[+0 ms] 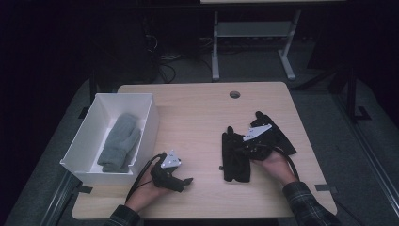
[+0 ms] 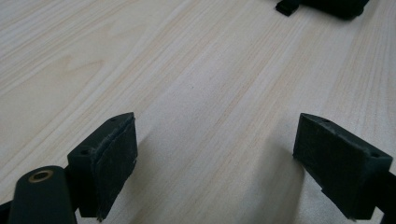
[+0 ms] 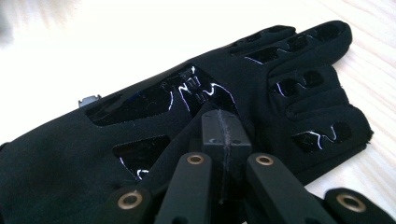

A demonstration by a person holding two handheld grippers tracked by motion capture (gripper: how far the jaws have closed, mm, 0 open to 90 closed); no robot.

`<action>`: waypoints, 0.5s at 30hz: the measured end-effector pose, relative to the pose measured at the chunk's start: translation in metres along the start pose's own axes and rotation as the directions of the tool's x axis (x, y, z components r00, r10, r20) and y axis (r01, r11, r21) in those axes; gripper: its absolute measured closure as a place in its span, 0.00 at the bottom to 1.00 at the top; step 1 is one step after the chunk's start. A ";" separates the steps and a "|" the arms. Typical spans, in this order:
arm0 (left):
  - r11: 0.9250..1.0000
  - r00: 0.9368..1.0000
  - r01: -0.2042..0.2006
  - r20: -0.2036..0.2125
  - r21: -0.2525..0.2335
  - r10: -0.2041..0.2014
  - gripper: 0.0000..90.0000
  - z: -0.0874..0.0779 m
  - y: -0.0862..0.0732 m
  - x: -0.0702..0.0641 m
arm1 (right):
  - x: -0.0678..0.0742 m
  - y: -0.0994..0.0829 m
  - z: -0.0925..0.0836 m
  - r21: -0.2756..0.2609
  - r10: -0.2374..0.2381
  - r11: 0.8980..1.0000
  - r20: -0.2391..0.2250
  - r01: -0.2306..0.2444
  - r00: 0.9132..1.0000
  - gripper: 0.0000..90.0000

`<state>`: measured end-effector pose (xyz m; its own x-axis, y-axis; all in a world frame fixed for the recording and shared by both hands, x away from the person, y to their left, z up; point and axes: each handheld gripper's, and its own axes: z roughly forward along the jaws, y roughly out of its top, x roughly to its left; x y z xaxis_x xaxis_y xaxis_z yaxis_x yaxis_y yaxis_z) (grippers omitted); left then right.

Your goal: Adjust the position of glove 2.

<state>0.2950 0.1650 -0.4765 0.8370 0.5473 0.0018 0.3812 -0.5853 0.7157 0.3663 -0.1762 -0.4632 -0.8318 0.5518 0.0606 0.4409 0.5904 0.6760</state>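
Mitten (image 1: 118,143) in box (image 1: 149,123) (left); gloves (image 1: 235,155) right.

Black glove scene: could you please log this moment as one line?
left gripper open above table | right gripper shut, on black glove | grey mitten in white box

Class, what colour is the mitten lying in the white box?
Grey. The mitten in the box shows best in the high view.

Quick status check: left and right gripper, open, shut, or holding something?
Left gripper: open, nothing between its pads, over bare table.
Right gripper: shut, jaws pressed together on the black glove; whether fabric is pinched cannot be told.
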 end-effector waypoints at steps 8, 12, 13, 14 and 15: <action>1.000 1.000 0.001 0.000 0.000 -0.001 0.14 0.000 0.000 0.000 | 0.024 0.011 0.012 -0.002 -0.053 0.999 -0.064 0.053 0.997 1.00; 1.000 1.000 -0.001 0.000 0.001 0.001 0.14 0.000 0.000 0.000 | 0.036 0.015 0.017 -0.001 -0.080 0.997 -0.090 0.080 0.993 1.00; 1.000 1.000 -0.001 0.000 0.001 0.001 0.14 0.000 0.000 0.000 | 0.039 0.017 0.019 0.001 -0.104 0.995 -0.090 0.104 0.991 1.00; 1.000 1.000 -0.001 0.000 0.001 0.001 0.14 0.000 0.000 0.000 | 0.044 0.018 0.021 0.000 -0.098 0.995 -0.100 0.099 0.990 1.00; 1.000 1.000 -0.004 -0.001 0.001 0.004 0.14 0.000 0.000 0.000 | 0.047 0.020 0.022 0.001 -0.104 0.994 -0.109 0.105 0.989 1.00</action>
<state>0.2953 0.1651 -0.4765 0.8378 0.5460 0.0053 0.3784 -0.5876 0.7152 0.3430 -0.1253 -0.4632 -0.9049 0.4199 0.0691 0.3514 0.6457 0.6780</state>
